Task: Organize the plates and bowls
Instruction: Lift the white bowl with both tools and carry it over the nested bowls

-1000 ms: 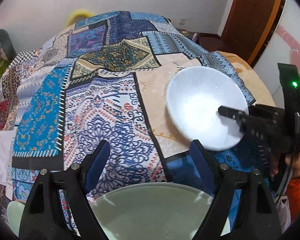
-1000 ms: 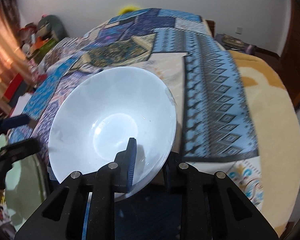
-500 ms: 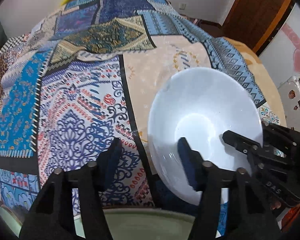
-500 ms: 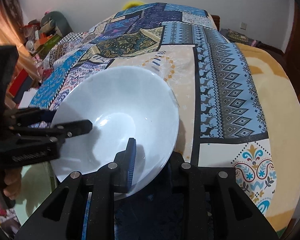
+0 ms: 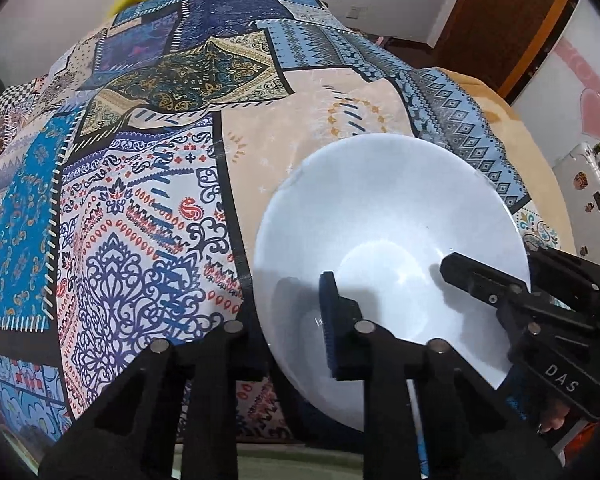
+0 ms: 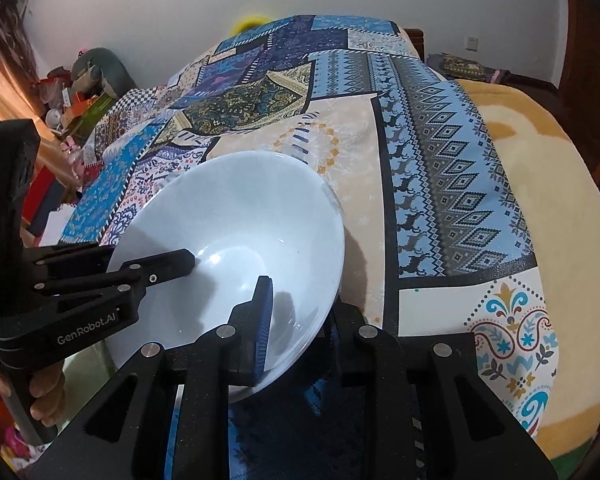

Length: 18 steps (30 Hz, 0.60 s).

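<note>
Since a second ago our left claw point(image 5: 296, 312) has come down and across from the pale green plate onto the white bowl point(image 5: 392, 248), and its jaws have gone from wide to narrow over the bowl's near-left rim.

From the left wrist, we see one blue pad point(image 5: 332, 320) inside the bowl and the other finger outside and below the wall, so we judge the rim pinched. The bowl sits tilted above the patchwork bedspread point(image 5: 140, 200), to the right of our own fingers. The right claw point(image 5: 496, 276) comes in from the bowl's far right edge, one finger over the inside. A sliver of the pale green plate point(image 5: 300, 464) shows at the bottom edge, under us.

From the right wrist, our right claw point(image 6: 300, 320) is narrow too, clamped on the bowl's near rim with its pad point(image 6: 264, 320) inside. The left claw point(image 6: 156, 264) grips the rim on the left.

Both claws hold one bowl on opposite sides. We reckon the plate lies below and to the left claw's side, so that hand is the nearer to carry the bowl there.
</note>
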Tool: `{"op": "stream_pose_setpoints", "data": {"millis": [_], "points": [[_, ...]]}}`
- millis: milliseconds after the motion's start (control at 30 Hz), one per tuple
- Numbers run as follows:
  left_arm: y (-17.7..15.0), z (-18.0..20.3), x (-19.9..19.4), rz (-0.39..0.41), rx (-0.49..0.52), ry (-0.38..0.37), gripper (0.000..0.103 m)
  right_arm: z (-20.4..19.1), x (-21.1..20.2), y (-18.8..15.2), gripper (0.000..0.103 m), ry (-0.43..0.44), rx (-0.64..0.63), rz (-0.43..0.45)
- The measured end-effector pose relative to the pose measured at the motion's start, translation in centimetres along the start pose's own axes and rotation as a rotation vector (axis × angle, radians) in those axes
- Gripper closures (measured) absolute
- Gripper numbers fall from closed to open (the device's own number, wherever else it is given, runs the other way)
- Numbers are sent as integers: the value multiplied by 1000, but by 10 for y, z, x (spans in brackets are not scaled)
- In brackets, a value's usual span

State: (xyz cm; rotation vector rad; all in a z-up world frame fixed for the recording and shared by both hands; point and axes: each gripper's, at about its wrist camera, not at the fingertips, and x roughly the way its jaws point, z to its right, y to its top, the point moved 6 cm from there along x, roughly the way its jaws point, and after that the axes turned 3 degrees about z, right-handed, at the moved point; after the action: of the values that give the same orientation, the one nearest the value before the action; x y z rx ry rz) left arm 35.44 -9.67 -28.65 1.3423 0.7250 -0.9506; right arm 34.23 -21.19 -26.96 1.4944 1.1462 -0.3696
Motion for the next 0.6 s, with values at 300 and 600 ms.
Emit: {"op": "stream_pose_setpoints", "data": {"millis": [300, 600], "points": [[-5, -1, -12, 16, -41, -27, 85, -7, -19, 2, 82, -6, 18, 38], [-9, 4, -47, 70, -43, -46, 86, -25, -44, 7, 82, 0, 9, 83]]}}
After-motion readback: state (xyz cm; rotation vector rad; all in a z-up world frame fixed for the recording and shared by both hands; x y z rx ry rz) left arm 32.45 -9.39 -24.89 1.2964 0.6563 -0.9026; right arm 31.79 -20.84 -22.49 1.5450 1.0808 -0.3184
